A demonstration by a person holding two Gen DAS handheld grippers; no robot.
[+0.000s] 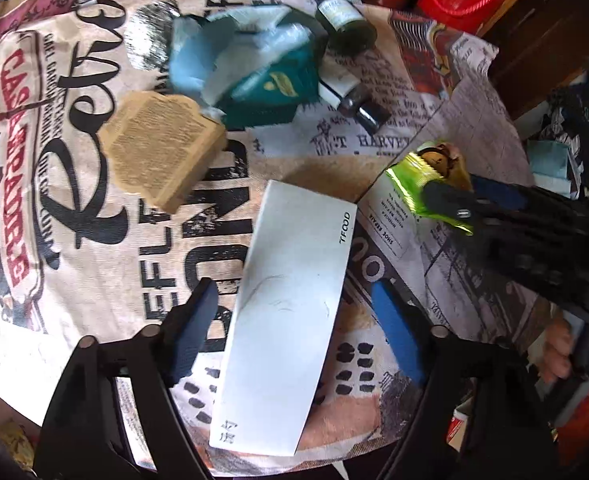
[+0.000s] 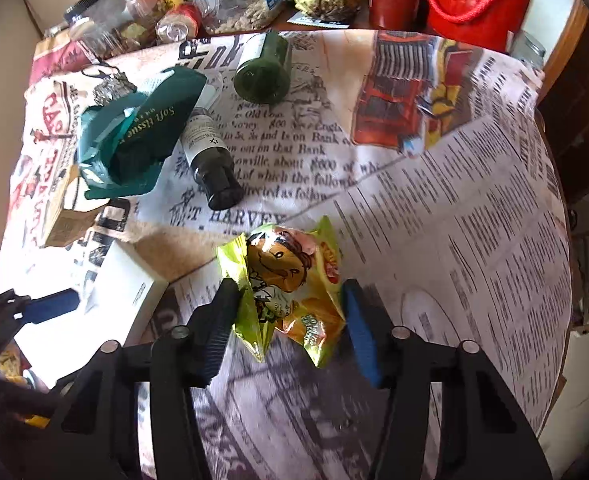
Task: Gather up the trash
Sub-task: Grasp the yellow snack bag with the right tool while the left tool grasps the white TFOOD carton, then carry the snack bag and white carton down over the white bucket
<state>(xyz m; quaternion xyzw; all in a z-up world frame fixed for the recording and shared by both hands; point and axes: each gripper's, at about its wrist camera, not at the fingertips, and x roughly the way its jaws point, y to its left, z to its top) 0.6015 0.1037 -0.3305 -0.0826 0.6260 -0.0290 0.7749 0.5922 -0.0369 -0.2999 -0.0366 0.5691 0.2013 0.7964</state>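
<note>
Pinching snack bag (image 2: 290, 284), right hand-held gripper (image 2: 290, 312)

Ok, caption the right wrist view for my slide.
Right gripper with its jaws around a crumpled snack bag on the newsprint tablecloth, bottles and a tissue pack behind.

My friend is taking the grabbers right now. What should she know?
Left gripper: open, its fingers either side of the white box, not pressing it.
Right gripper: jaws close around the green snack bag; left finger touches it, a firm pinch isn't certain.
On the table lie a teal tissue pack, a brown carton, a small dark bottle and a green bottle.
Nothing is collected yet; everything is left to do.
</note>
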